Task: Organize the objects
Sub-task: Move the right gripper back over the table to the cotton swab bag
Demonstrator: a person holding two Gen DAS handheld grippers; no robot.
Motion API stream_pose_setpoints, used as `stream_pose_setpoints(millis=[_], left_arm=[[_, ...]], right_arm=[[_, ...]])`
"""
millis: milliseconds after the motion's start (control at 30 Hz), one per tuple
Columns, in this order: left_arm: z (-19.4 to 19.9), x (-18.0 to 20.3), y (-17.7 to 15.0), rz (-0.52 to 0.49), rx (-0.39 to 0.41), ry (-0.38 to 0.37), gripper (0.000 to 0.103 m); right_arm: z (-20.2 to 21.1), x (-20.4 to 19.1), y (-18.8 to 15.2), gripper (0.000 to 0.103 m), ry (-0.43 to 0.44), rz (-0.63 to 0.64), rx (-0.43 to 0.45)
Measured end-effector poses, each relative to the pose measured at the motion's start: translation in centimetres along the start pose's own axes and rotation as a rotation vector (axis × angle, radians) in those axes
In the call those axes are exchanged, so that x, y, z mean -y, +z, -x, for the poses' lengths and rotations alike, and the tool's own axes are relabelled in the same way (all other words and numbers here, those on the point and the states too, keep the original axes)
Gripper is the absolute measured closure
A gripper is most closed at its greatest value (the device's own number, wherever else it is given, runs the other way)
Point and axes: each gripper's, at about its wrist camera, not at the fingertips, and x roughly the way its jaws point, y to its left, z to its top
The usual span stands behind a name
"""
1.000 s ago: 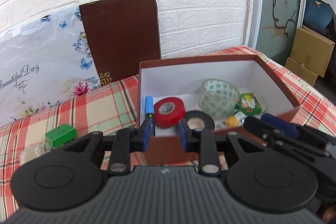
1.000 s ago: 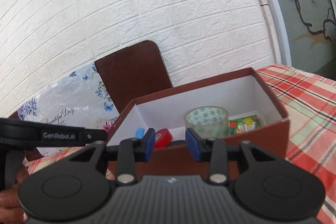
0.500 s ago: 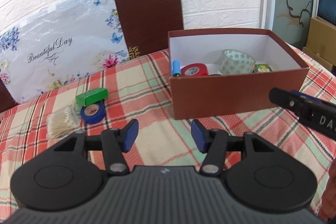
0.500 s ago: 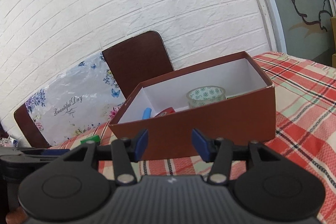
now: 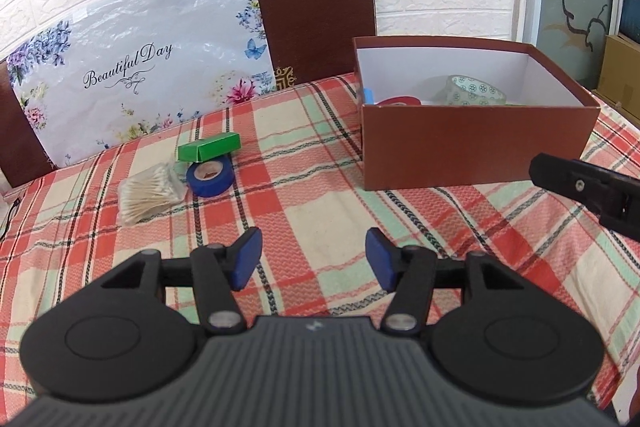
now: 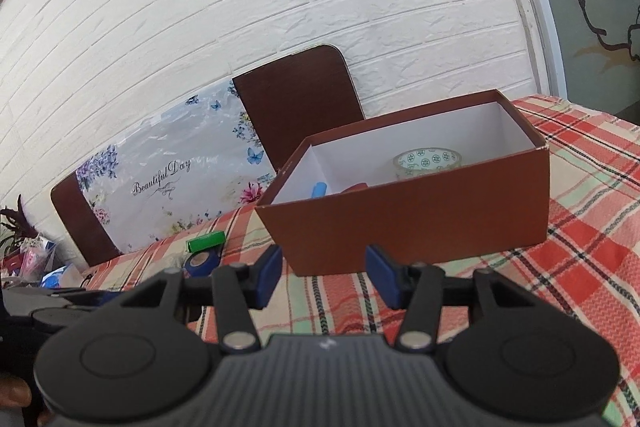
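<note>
A brown box (image 5: 476, 147) with a white inside stands on the plaid tablecloth; it also shows in the right wrist view (image 6: 420, 219). Inside it are a clear patterned tape roll (image 5: 474, 91), a red tape roll (image 5: 400, 101) and a blue item (image 5: 368, 94). Left of the box lie a green box (image 5: 209, 147), a blue tape roll (image 5: 210, 174) and a bag of cotton swabs (image 5: 150, 193). My left gripper (image 5: 312, 261) is open and empty above the cloth. My right gripper (image 6: 324, 275) is open and empty in front of the box.
A dark brown chair back (image 5: 316, 15) and a floral plastic-wrapped panel (image 5: 140, 67) stand behind the table against a white brick wall. The right gripper's body (image 5: 588, 191) shows at the right of the left wrist view. Cardboard boxes (image 5: 622, 75) stand far right.
Both grippers have pulled back from the brown box and opened wider. The left one left the box and now sees the green box, blue tape and swabs.
</note>
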Motion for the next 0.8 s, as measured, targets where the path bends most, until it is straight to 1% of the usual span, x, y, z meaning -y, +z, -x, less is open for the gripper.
stream_pose_setpoints(millis=[167,333,433,500,533,600,667,700,733,800], left_arm=[[-1.0,-1.9,-0.5,0.022,-0.009,0.016,0.042],[-2.7,-4.7,-1.4,0.097,-0.035,0.019,0.042],[-3.6,-7.4,-2.2,0.135,-0.044,0.036,0.042],[-3.8,-10.1,-3.0,0.172,-0.032,0.076,0.042],[-3.9,-11.8,-3.6,0.199,-0.022,0.110,0.042],[-4.0,-14.8,-4.8,0.238,0.001,0.201,0.042],[-4.2,-17.6,-6.4,0.251,0.025,0.300,0.042],[-4.3,-18.6,-7.1,0.255,0.032,0.335,0.042],[-4.4,-19.6,-7.9,0.268,0.036,0.362,0.042],[-4.4,-21.7,-9.7,0.320,0.044,0.389,0.041]], right_arm=[[-1.3,-1.2,-0.9,0.055,0.001,0.024,-0.043],[-3.9,-2.7,-1.8,0.055,0.010,0.077,-0.119],[-5.6,-4.2,-2.5,0.055,0.045,0.107,-0.161],[-6.9,-5.6,-3.1,0.055,0.083,0.143,-0.200],[-7.6,-6.5,-3.3,0.055,0.104,0.168,-0.213],[-8.9,-8.6,-4.0,0.055,0.142,0.229,-0.237],[-10.5,-10.6,-4.4,0.055,0.185,0.271,-0.267],[-11.5,-11.8,-4.6,0.055,0.204,0.287,-0.279],[-12.4,-12.9,-4.6,0.055,0.219,0.306,-0.283],[-14.5,-15.4,-4.7,0.055,0.256,0.357,-0.275]])
